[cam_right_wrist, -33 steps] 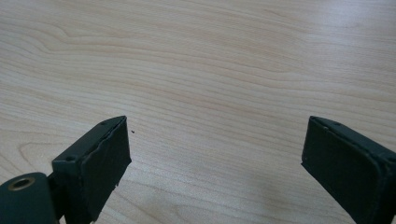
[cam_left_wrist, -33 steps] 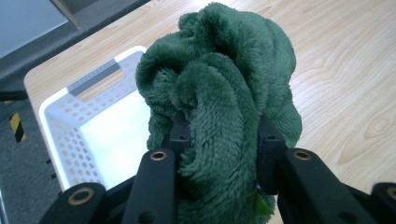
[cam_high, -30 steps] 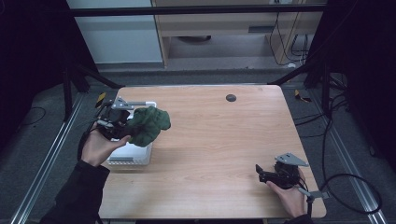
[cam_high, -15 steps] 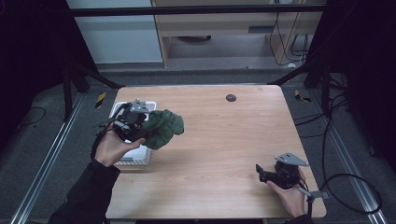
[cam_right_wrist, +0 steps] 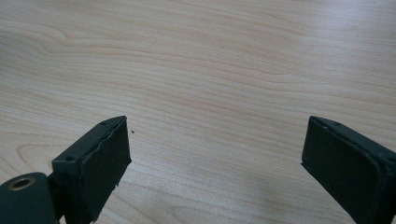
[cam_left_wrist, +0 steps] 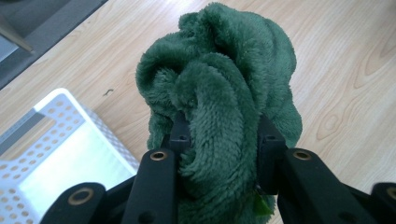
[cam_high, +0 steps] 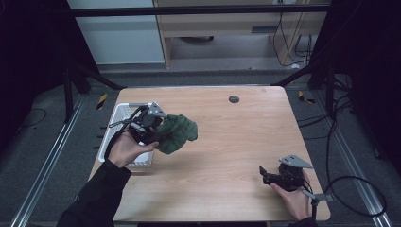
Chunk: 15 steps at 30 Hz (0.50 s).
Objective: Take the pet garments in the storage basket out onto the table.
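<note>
Left gripper (cam_high: 158, 135) clamped tight on one crumpled dark green fleece cloth (cam_high: 177, 134), bunched between its jaws, lifted over the table's left side | one white perforated plastic basket (cam_high: 118, 124) just beside, at the left edge | wide bare light wooden table (cam_high: 236, 142) ahead | right gripper (cam_high: 265, 176) jaws apart, near right corner.

A bunched dark-green plush cloth (cam_high: 177, 133) hangs above the table's left side.

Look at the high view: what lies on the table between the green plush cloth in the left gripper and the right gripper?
Nothing: between the green plush cloth and the right gripper, the high view shows bare wooden table.
</note>
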Each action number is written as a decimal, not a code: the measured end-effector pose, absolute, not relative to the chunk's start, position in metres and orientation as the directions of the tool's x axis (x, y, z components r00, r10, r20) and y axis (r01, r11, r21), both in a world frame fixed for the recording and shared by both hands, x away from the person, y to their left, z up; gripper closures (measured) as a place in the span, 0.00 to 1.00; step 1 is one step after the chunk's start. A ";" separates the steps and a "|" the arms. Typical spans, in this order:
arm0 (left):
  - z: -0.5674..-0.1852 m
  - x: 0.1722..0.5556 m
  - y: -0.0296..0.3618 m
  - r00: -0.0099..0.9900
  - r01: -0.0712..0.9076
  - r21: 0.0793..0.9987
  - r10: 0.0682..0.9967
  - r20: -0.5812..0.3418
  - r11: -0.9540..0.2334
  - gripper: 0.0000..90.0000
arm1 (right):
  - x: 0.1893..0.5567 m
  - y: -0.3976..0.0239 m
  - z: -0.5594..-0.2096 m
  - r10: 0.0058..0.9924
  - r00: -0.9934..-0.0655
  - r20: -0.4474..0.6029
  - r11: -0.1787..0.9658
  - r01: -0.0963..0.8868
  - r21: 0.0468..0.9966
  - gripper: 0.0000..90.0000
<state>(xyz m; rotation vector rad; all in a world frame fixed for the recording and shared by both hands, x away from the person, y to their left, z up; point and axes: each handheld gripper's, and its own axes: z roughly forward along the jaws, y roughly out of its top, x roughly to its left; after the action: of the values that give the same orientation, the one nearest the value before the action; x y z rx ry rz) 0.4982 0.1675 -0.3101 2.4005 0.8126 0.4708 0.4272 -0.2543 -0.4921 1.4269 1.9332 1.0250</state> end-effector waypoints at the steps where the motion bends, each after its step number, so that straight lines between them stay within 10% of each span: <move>1: -0.311 0.498 0.164 0.760 0.439 0.602 0.633 0.148 -0.667 0.74 | 0.427 -0.254 -0.492 0.951 -0.309 0.027 0.157 0.555 0.817 0.09; 15: -0.319 0.501 0.142 0.799 0.415 0.582 0.586 0.135 -0.700 0.74 | 0.428 -0.255 -0.492 0.952 -0.305 0.023 0.158 0.553 0.818 0.09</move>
<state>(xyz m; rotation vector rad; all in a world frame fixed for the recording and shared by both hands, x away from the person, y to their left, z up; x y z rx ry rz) 0.5010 0.1421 -0.3194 2.4444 0.7410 0.4224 0.4278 -0.2551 -0.4920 1.4250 1.9297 1.0236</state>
